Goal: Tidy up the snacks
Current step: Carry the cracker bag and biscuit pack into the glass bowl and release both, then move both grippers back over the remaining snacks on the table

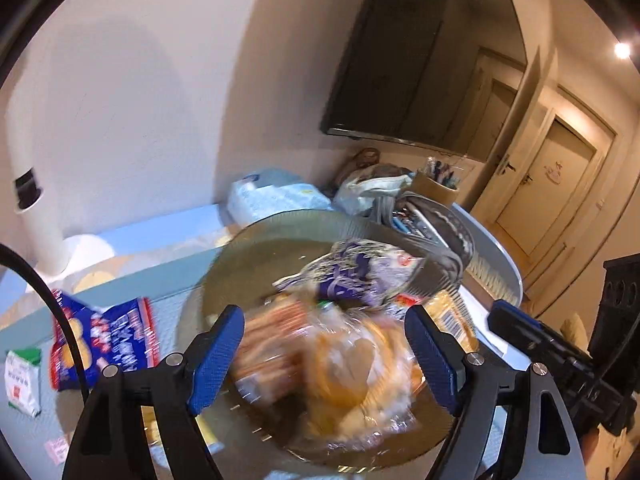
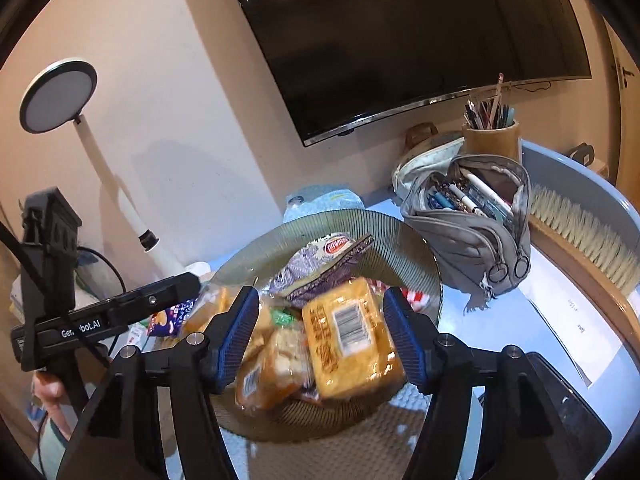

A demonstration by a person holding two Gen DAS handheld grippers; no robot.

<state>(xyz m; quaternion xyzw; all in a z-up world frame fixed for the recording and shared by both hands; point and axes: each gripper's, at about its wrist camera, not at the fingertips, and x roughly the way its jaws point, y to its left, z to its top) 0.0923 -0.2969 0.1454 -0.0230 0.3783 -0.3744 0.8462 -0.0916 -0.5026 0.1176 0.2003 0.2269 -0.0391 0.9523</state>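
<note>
Several clear-wrapped, perhaps bready snacks [image 2: 352, 340] in ribbed bowl [image 2: 416, 248]

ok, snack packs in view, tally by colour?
Purple pack: 1
Yellow pack: 1
Blue pack: 1
White pack: 1
Red-and-white pack: 1, mostly hidden
Clear-wrapped bread packs: at least 2, blurred
Total: at least 7
</note>
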